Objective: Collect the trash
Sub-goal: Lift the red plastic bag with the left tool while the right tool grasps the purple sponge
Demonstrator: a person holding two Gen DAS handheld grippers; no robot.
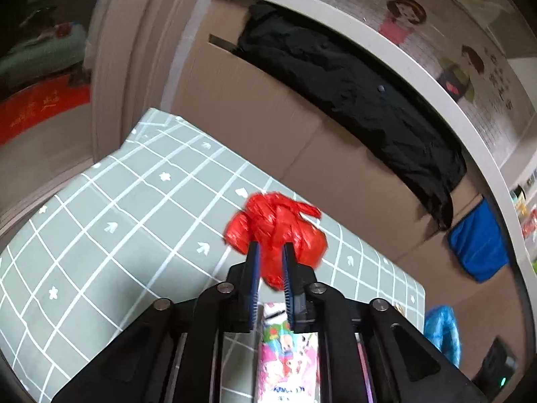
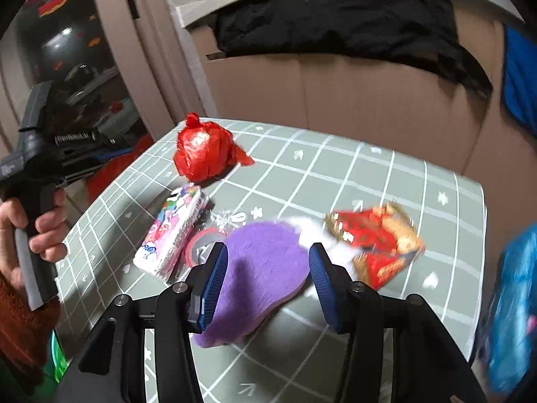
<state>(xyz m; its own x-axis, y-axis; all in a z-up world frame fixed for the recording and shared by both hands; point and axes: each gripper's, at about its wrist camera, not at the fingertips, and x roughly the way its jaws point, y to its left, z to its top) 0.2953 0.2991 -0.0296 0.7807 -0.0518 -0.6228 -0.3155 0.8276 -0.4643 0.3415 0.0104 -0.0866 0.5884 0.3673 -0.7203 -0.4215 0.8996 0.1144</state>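
Left wrist: left hand-held gripper (image 1: 270, 250) clamped on red bag (image 1: 277, 231), above table (image 1: 100, 235).

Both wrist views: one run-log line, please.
left gripper: shut on red bag | right gripper: open over purple pad

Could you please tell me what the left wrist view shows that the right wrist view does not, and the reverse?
Only the left wrist view: the cartoon wall picture, and the left gripper, its fingers flanking the crumpled red plastic bag. Only the right wrist view: the open right gripper over a purple fuzzy pad, a red-and-gold foil wrapper, a red-edged tape roll, the hand holding the left gripper. Both: the red bag, the pink cartoon-printed tissue pack, the green grid-patterned tablecloth, the black garment draped on the cardboard box.
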